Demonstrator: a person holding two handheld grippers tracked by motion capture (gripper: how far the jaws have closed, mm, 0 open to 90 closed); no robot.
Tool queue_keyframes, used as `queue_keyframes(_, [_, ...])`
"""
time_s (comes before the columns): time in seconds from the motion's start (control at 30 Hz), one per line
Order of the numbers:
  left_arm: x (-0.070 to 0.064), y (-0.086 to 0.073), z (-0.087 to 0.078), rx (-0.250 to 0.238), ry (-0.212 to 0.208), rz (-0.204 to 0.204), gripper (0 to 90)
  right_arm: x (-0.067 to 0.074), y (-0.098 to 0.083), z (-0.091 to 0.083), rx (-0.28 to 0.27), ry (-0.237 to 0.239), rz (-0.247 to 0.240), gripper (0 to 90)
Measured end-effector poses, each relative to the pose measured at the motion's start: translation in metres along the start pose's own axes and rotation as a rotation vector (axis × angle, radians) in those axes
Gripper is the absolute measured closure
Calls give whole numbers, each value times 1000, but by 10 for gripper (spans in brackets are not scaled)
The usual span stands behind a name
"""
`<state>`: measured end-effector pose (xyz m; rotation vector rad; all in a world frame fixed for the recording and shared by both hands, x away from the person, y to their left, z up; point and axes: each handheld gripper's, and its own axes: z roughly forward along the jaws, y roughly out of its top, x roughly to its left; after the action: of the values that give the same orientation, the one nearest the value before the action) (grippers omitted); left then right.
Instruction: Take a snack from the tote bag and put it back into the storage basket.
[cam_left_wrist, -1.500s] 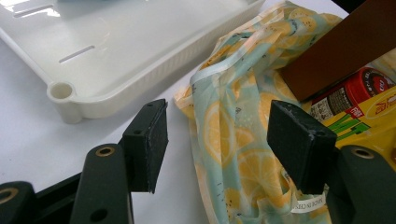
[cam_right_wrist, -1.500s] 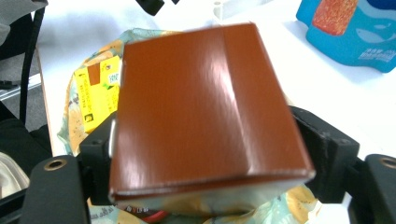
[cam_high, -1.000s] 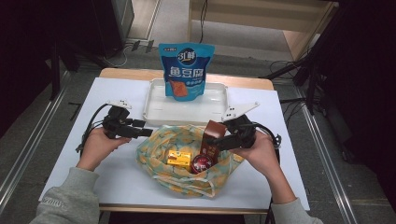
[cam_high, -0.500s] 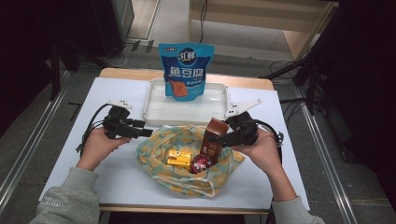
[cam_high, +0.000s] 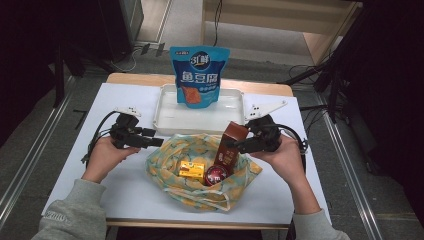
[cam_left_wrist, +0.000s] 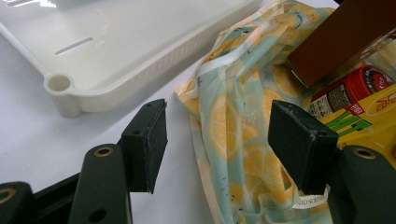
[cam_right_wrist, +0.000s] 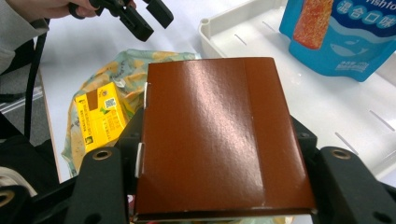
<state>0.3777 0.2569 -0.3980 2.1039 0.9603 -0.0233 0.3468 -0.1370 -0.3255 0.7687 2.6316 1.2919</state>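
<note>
Brown box: the tall brown cardboard box (cam_high: 231, 145) is the thing being moved. It stands tilted, its low end in the cloth bag and its top leaning toward the tray.
Table: the white table (cam_high: 65, 165) holds everything.
Tray: the white plastic tray (cam_high: 167, 117) sits just past the bag, on the far side from the person. It looks like the place the box should go.
Blue pouch: a blue snack pouch (cam_high: 199, 75) stands up at the back of the tray.
Bag: the soft cloth bag with a lemon print (cam_high: 162, 160) lies open between the two hands.
Yellow box: a small yellow box (cam_high: 192, 170) lies inside the bag.
Red can: a small red-topped can (cam_high: 216, 175) sits next to it, at the foot of the brown box.
Right gripper: the right gripper (cam_right_wrist: 217, 154) is pinching the brown box by its two sides.
Left gripper: the left gripper (cam_left_wrist: 224, 135) has its jaws spread, with nothing in them. It sits right at the bag's edge.
Which way: the box's long side points up and toward the tray. The right hand is the near one and already has it, so I think the next move is up and forward.
</note>
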Motion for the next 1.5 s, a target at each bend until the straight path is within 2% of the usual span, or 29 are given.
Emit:
queue_keyframes(0.57, [0, 0, -2, -9, -6, -4, 375, -3, 12, -14, -25, -5, 15, 441])
queue_keyframes(0.87, [1, 1, -3, -12, -15, -2, 374, -8, 27, -26, -41, -6, 16, 442])
queue_keyframes(1.5, [0, 1, -2, -13, -22, -5, 372, -13, 50, -48, -45, -44, 17, 442])
